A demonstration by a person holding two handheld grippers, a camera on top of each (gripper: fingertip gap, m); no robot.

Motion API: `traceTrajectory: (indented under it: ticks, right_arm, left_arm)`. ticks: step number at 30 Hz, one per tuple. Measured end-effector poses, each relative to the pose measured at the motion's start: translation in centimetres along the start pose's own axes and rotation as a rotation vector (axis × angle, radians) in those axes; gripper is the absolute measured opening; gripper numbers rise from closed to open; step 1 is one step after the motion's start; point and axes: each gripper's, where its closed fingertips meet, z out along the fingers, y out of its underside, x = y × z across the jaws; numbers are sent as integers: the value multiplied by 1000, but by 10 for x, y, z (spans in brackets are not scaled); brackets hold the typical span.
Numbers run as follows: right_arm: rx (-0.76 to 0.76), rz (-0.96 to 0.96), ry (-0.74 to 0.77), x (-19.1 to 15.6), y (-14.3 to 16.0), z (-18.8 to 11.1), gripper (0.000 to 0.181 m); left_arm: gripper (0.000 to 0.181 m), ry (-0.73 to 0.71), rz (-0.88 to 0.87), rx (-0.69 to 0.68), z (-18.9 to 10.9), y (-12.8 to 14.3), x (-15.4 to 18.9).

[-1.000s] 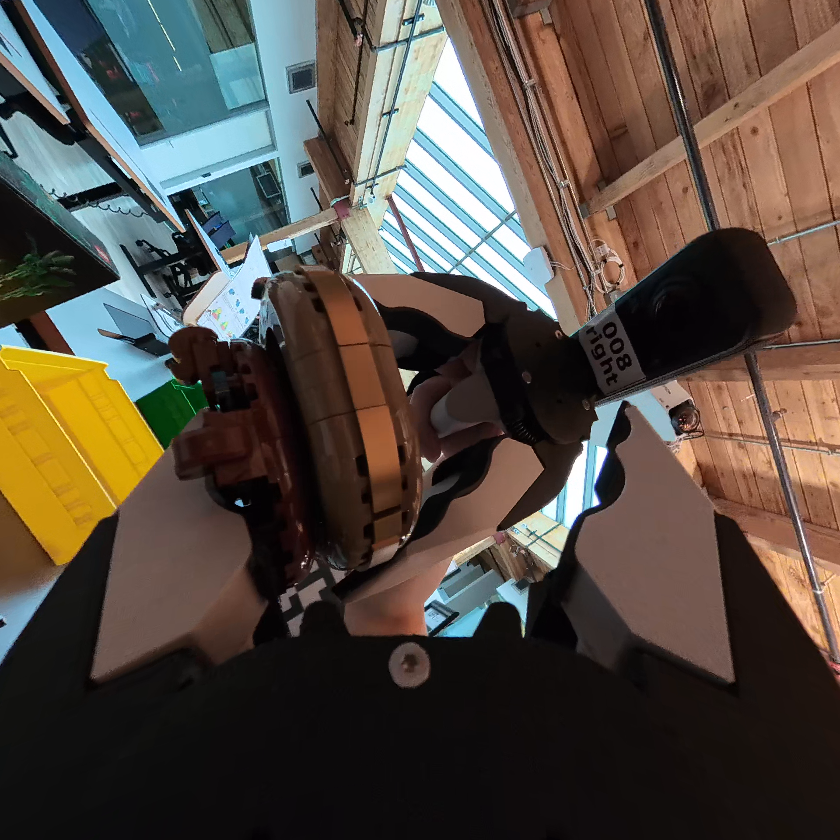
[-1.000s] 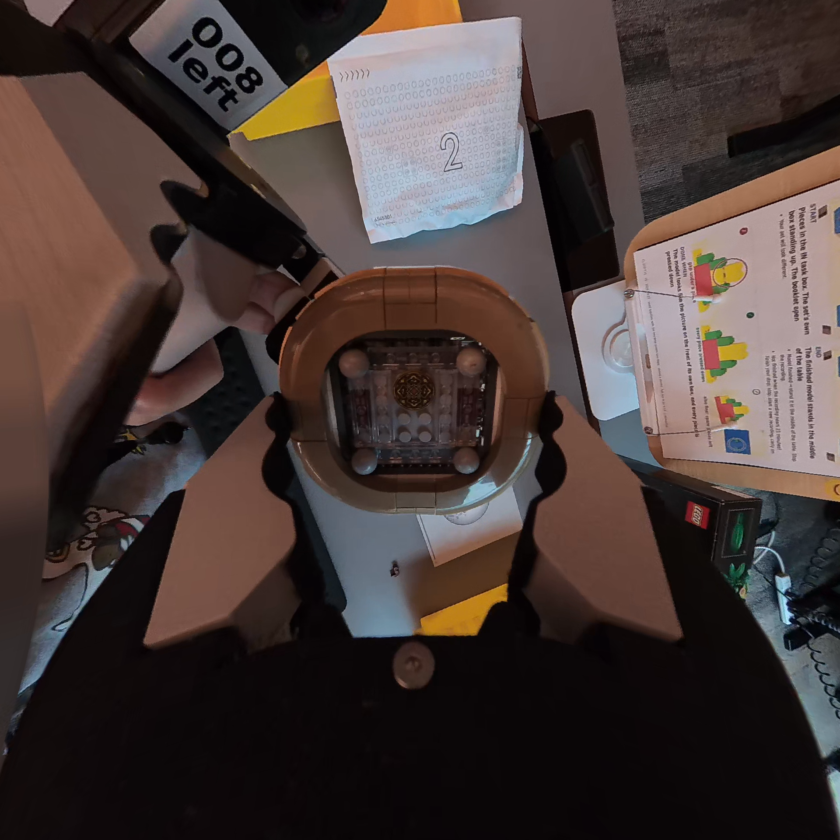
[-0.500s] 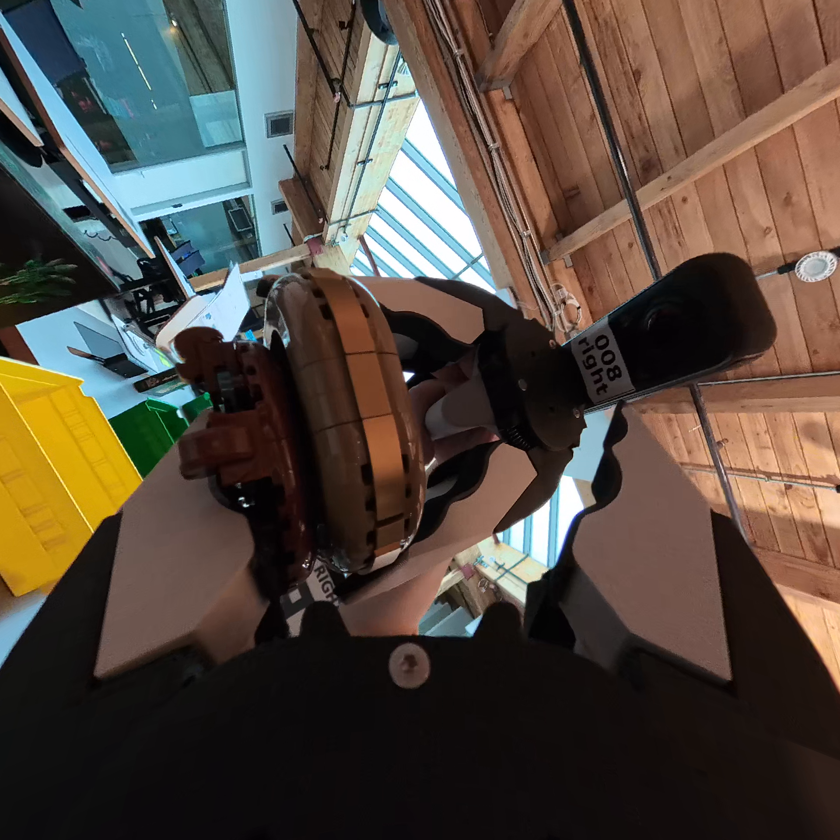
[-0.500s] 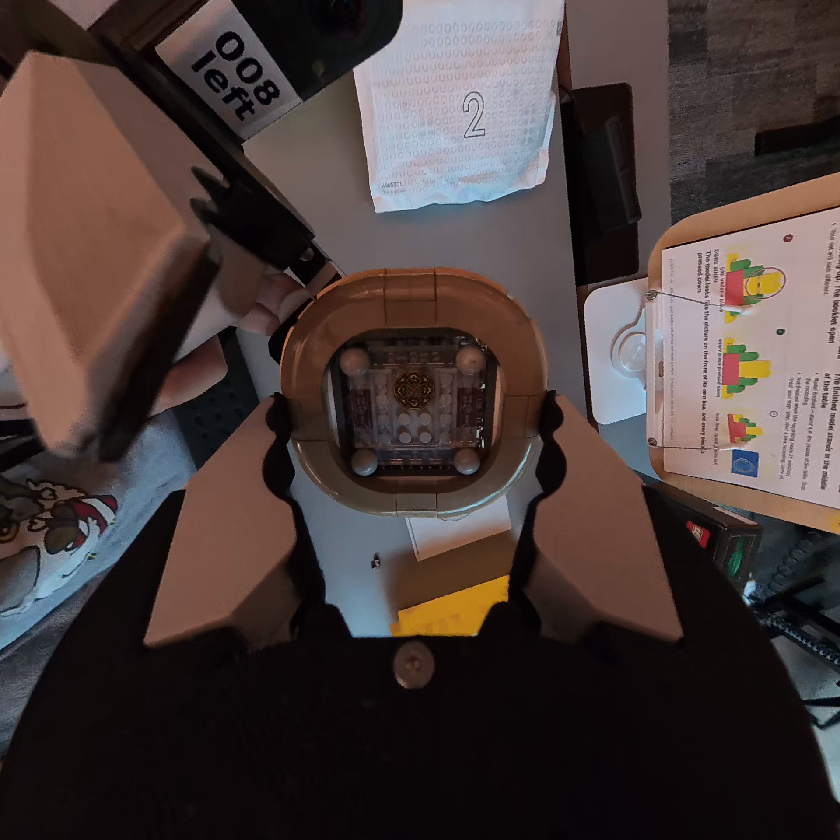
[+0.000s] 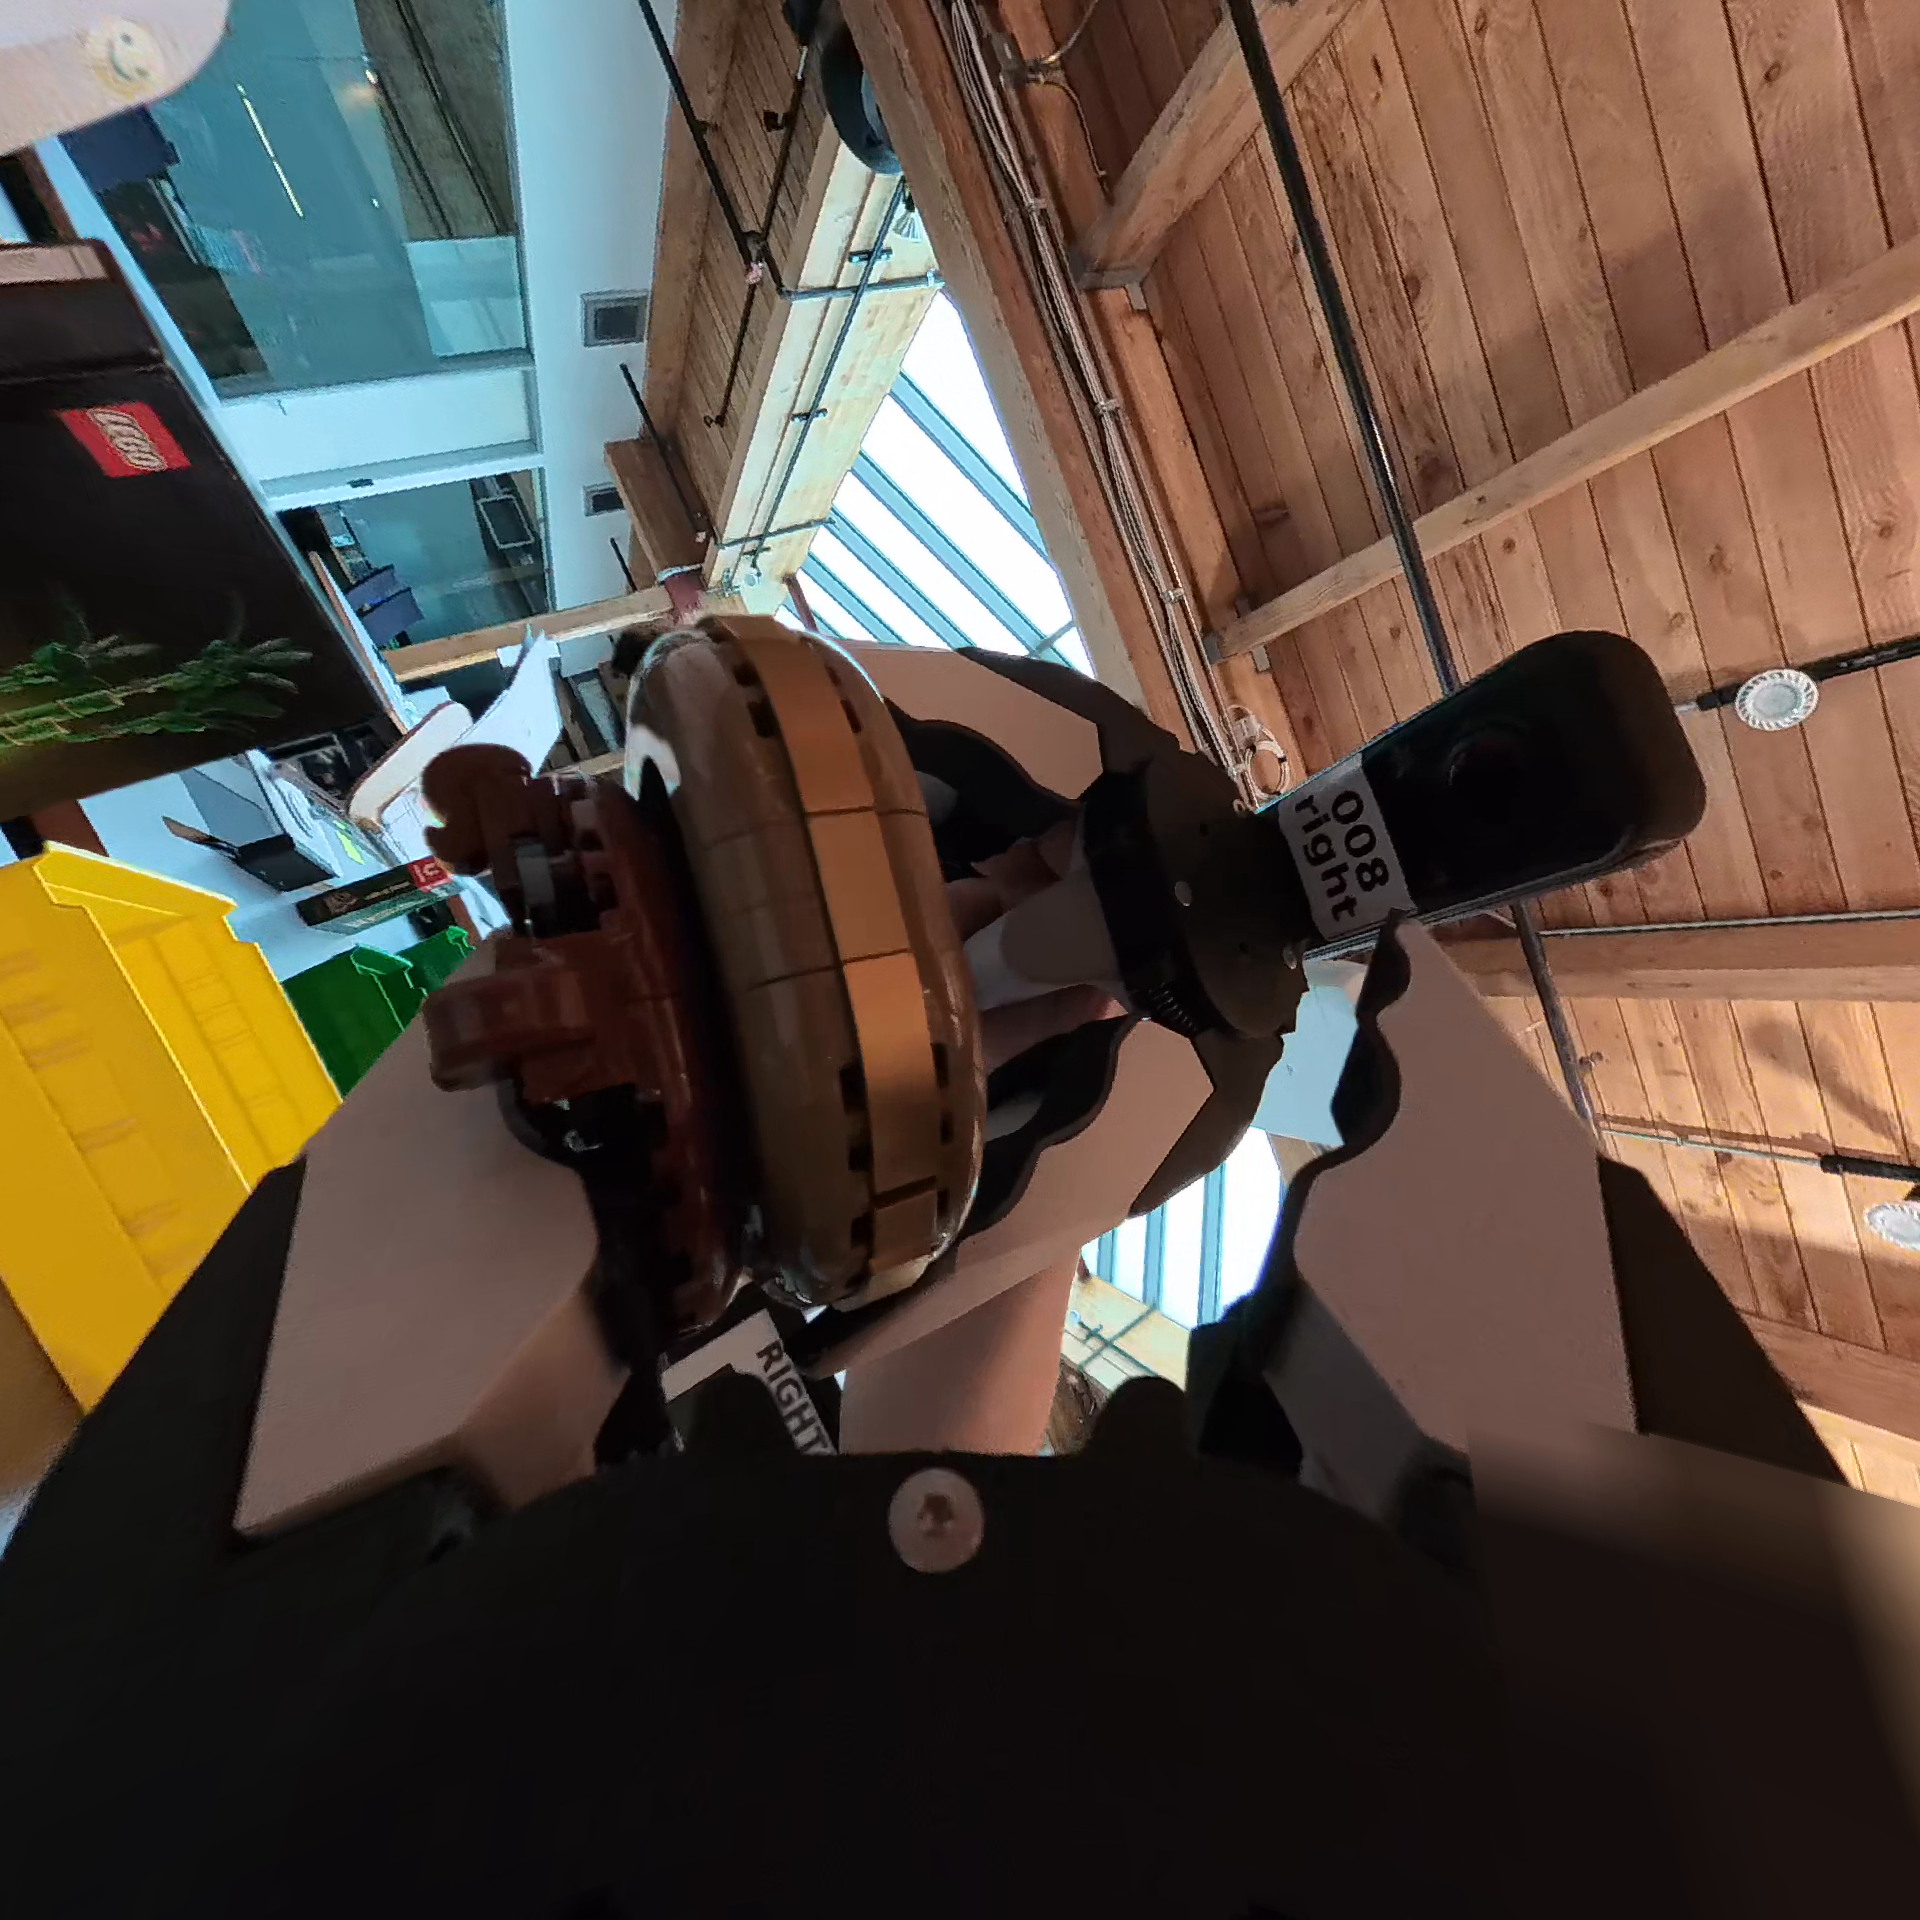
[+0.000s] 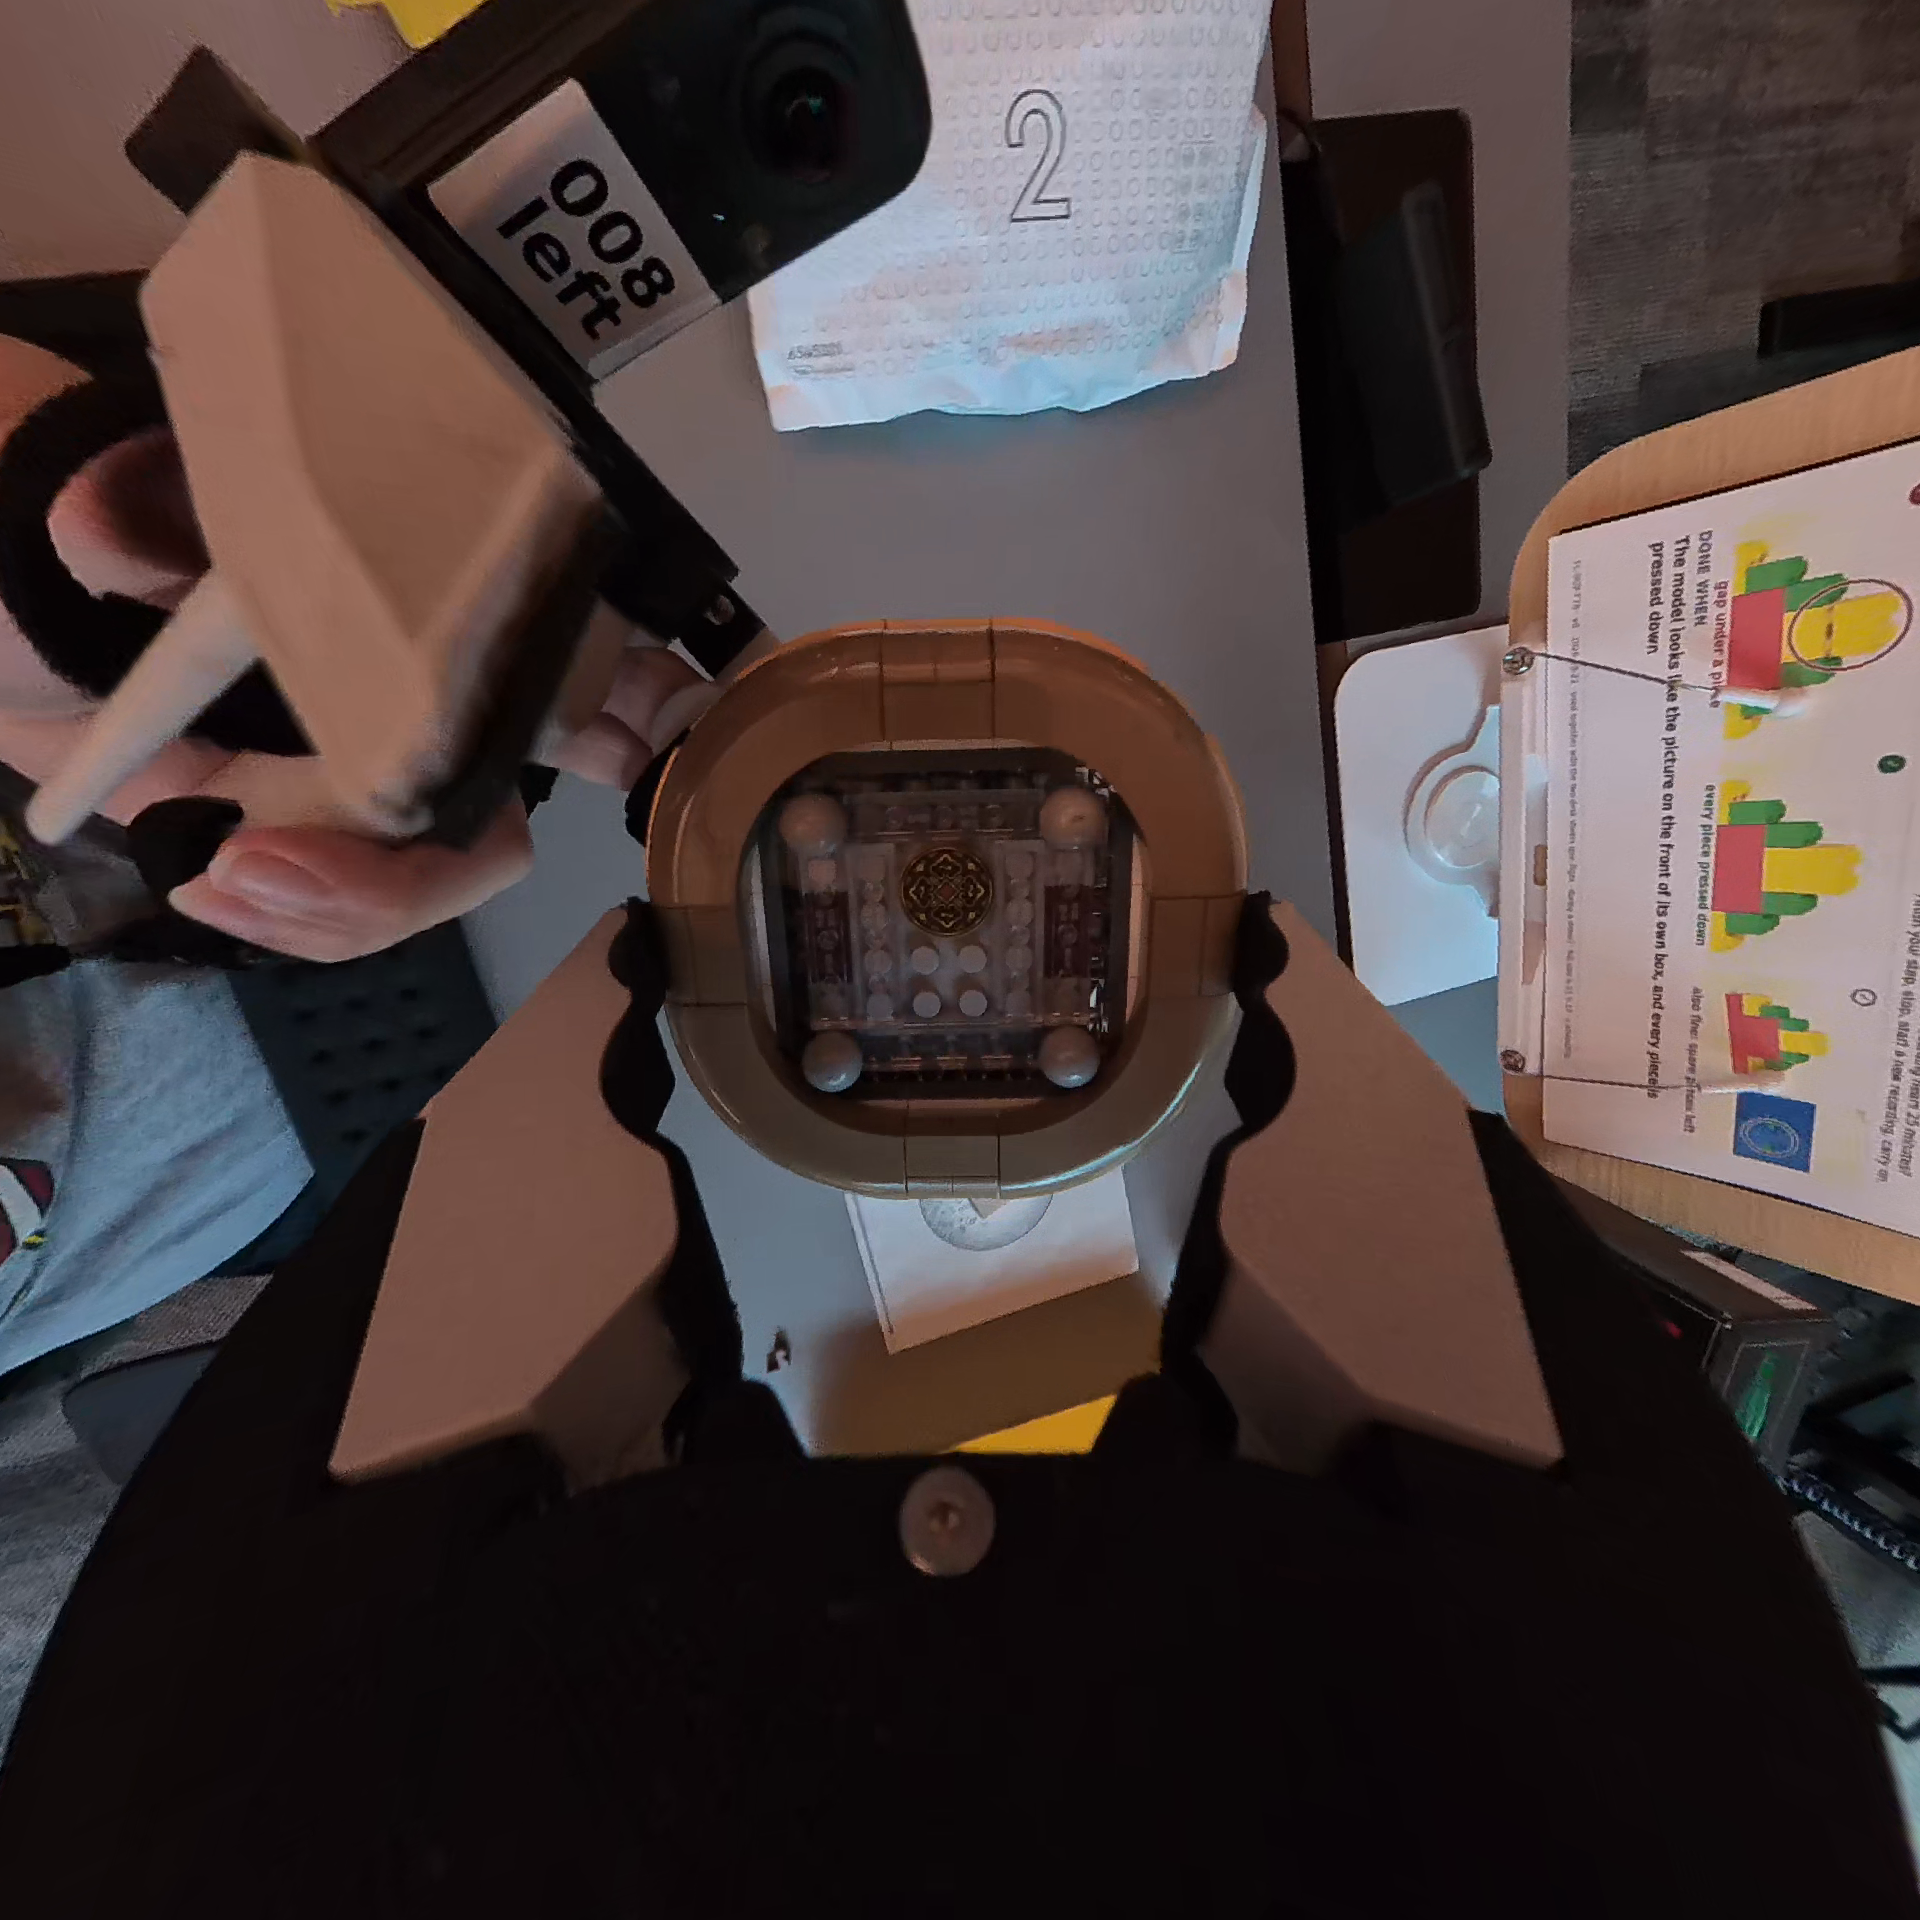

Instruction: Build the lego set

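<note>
The lego model (image 6: 940, 904) is a round tan pot with a brown stepped part on one side. In the right wrist view I see its underside, with grey studs and a gold round tile. My right gripper (image 6: 945, 935) is shut on its tan rim, holding it in the air over the grey table (image 6: 987, 520). In the left wrist view the model (image 5: 821, 966) shows edge-on. My left gripper (image 5: 935, 1164) is open around it. Its left finger (image 5: 416, 1247) lies by the brown part (image 5: 540, 956) and its right finger (image 5: 1455, 1195) stands well clear. The left gripper also shows in the right wrist view (image 6: 343, 499), held by a hand (image 6: 312, 883).
A white numbered paper bag (image 6: 1039, 208) lies on the table at the far side. An instruction sheet on a wooden board (image 6: 1714, 831) and a white holder (image 6: 1423, 810) sit at the right. A yellow bin (image 5: 125, 1091), a green bin (image 5: 353, 997) and a black box (image 5: 125, 582) stand to the left.
The left gripper has tilted and shifted, bringing the black box into its view, and shows lower and closer in the right wrist view. The model stays held in the right gripper.
</note>
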Motion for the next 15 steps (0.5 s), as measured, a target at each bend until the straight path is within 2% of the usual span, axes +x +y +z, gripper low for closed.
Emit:
traceTrajectory:
  ticks: [4,8,15]
  right_arm:
    - [8,25,-11,11,2,10,110]
    - [16,26,-22,15,1,18,110]
    - [37,24,-35,14,-3,17,110]
  left_arm:
    - [151,-25,38,-13,2,-7,-11]
    - [151,-17,0,-10,-1,-14,-17]
    - [156,-26,54,-29,-1,-12,-11]
